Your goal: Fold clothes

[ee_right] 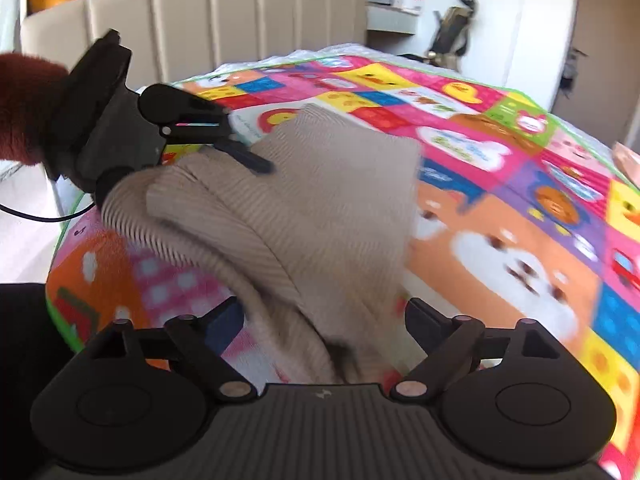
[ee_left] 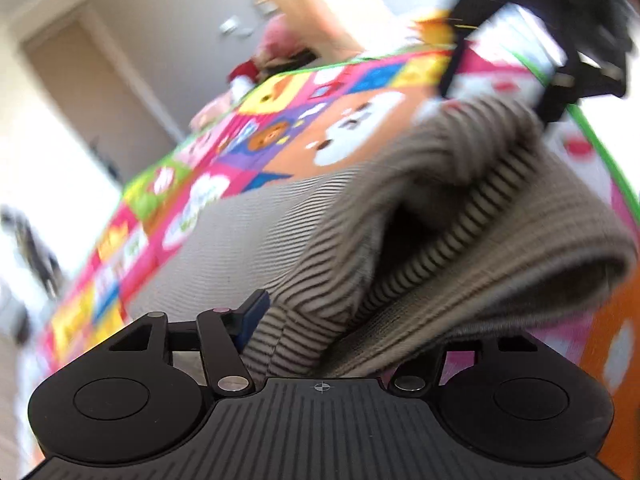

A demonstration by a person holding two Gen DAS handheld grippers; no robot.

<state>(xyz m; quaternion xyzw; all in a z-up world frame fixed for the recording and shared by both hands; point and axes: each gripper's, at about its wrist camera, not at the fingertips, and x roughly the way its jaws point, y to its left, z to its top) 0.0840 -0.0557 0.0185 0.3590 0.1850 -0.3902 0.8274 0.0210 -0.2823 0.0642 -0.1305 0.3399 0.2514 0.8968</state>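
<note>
— Where's the sweater?
— On my colourful mat, bunched between both tools.
— Grips?
— My left gripper pinches its ribbed fold. My right gripper is spread wide, with cloth lying between the fingers.

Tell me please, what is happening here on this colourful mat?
A person is folding a beige ribbed sweater with a handheld gripper in each hand. The left gripper looks closed on a bunched part of the knit. The right gripper has cloth between its fingers, but they stand apart, so it looks open. The sweater lies partly folded over on the colourful cartoon mat, which covers a bed with a cream headboard. The pictures are blurred by motion.
</note>
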